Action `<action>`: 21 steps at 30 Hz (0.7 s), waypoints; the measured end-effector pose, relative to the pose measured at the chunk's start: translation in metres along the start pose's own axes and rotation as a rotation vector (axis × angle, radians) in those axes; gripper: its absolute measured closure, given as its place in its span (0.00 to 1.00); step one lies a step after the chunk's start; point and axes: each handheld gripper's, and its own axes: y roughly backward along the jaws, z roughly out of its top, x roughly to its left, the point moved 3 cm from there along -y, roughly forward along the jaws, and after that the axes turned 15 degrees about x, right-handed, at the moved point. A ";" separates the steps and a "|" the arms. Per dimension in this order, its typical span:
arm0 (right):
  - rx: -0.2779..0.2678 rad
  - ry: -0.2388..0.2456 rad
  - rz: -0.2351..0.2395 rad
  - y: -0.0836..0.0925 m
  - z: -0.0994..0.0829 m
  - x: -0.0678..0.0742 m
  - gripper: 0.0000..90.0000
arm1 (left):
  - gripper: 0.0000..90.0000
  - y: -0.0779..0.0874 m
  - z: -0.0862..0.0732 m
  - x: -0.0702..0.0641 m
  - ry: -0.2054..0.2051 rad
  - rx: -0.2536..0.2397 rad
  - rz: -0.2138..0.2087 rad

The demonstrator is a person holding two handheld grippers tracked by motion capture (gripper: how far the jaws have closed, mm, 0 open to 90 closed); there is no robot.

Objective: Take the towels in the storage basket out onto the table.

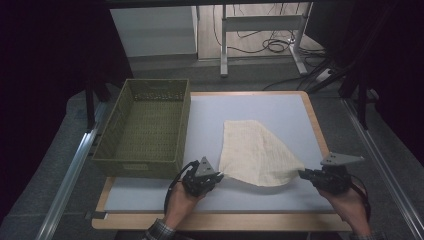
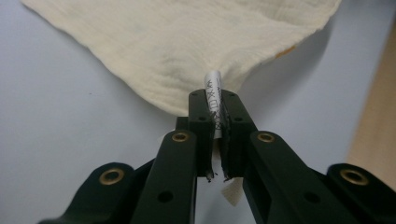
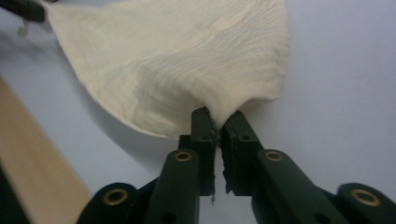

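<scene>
A cream woven cloth (image 1: 256,152) lies on the pale blue table mat (image 1: 235,107), spread toward the far side and pulled to a corner at each near end. My left gripper (image 1: 220,175) is shut on the cloth's near left corner, and a white care label (image 2: 213,88) sticks up between its jaws beside the cloth (image 2: 187,42). My right gripper (image 1: 301,173) is shut on the near right corner, where the cloth (image 3: 187,60) bunches into the jaws.
An olive green mesh basket (image 1: 145,127) stands on the left of the mat, close to my left gripper. The wooden table edge (image 1: 220,221) runs along the front. Beyond the table are metal desk legs (image 1: 223,40) and cables on the floor.
</scene>
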 end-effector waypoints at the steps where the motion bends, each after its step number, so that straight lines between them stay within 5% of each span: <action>1: 0.011 0.001 0.009 0.002 -0.006 0.005 0.84 | 0.94 0.003 -0.005 -0.003 -0.001 0.010 -0.011; 4: 0.037 0.005 -0.002 0.002 -0.022 0.011 0.74 | 0.82 0.003 -0.018 -0.009 -0.006 0.044 -0.027; 6: 0.037 0.002 -0.025 0.003 -0.029 0.009 0.70 | 0.62 0.004 -0.021 -0.008 0.005 0.025 -0.012; 9: 0.017 -0.029 -0.063 0.004 -0.026 -0.003 0.67 | 0.47 0.005 -0.009 0.002 0.034 -0.019 0.019; 15: -0.028 -0.020 -0.081 -0.019 0.012 -0.024 0.64 | 0.30 -0.026 0.018 0.018 0.079 -0.010 0.083; 21: -0.031 -0.005 -0.106 -0.053 0.065 -0.044 0.62 | 0.15 -0.050 0.015 0.024 0.119 0.055 0.113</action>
